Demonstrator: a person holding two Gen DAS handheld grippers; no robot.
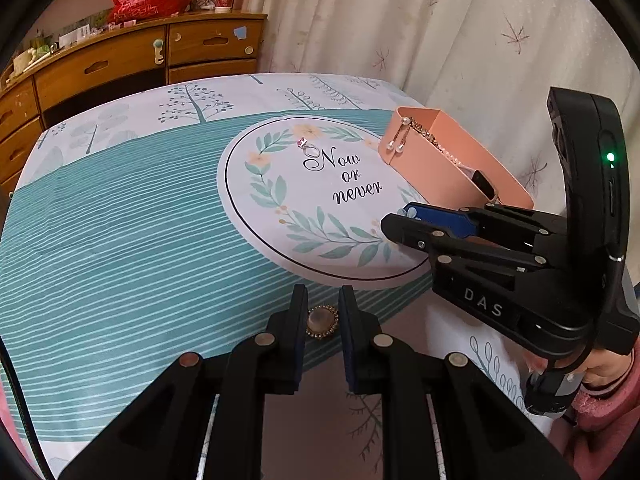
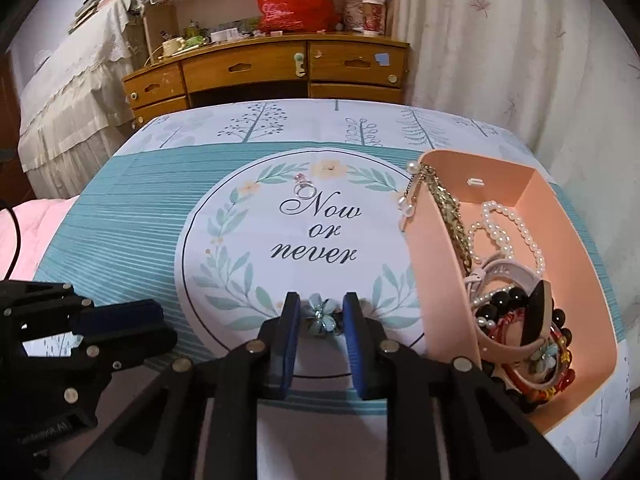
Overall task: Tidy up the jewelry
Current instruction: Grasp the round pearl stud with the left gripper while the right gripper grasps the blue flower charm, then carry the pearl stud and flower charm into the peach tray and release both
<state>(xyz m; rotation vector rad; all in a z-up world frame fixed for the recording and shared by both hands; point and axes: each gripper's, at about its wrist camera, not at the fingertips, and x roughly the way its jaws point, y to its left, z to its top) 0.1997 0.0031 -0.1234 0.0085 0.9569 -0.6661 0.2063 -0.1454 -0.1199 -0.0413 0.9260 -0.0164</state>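
A round gold-rimmed brooch [image 1: 322, 321] lies on the tablecloth between the fingers of my left gripper [image 1: 323, 300], which is open around it. A pale blue flower hair clip [image 2: 320, 315] lies between the fingers of my right gripper [image 2: 321, 309], also open around it. A silver ring with a pink stone [image 1: 307, 146] lies on the round print; it also shows in the right wrist view [image 2: 303, 187]. The pink box [image 2: 512, 196] at the right holds pearl strands, bead bracelets and chains; pearl earrings [image 1: 398, 136] hang on its rim.
The table carries a teal striped cloth [image 1: 120, 240] with a "Now or never" print. A wooden dresser [image 2: 280, 68] with a red bag stands behind. A curtain [image 2: 500, 40] hangs at the right. A bed [image 2: 72, 92] lies at the left.
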